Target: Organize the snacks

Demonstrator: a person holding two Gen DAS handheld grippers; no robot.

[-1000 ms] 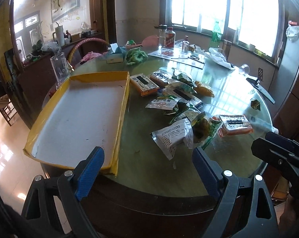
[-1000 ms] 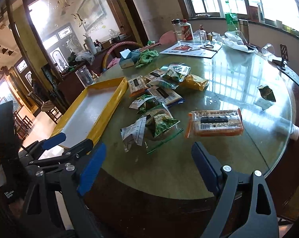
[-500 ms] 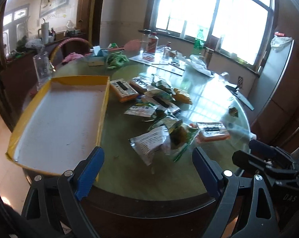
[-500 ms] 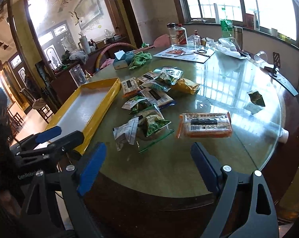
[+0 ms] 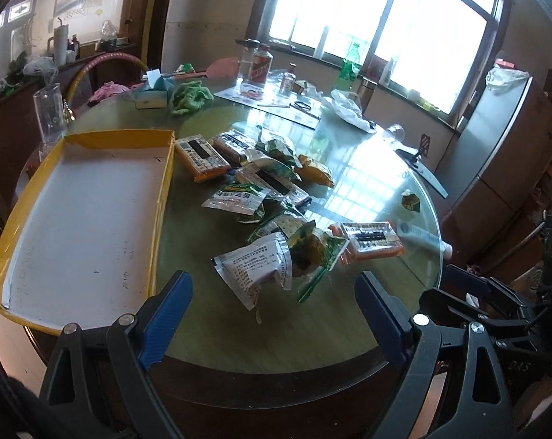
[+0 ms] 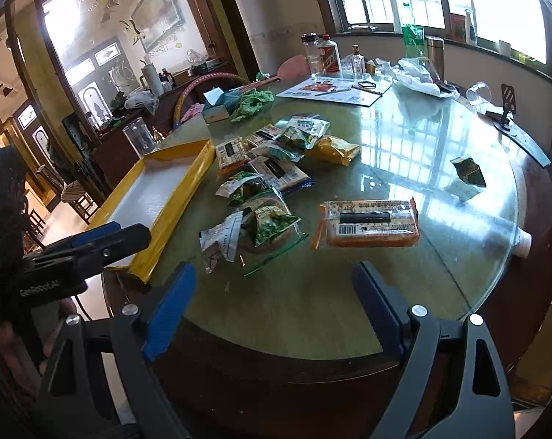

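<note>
Snacks [image 6: 265,179] loose on table; pack print prob. unreadable. Both grippers [image 5: 272,314] [image 6: 272,303] wide apart, empty.

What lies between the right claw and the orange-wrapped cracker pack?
Only bare green glass tabletop separates the open right claw from the orange-wrapped cracker pack, seen in the right wrist view.

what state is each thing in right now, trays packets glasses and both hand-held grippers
yellow tray: empty, on the table
orange cracker pack: lying flat, apart from the pile
white packet: crumpled, nearest in the pile
tall glass: upright, behind the tray
small glass: tipped on its side
left hand-held gripper: open, holding nothing
right hand-held gripper: open, holding nothing
</note>
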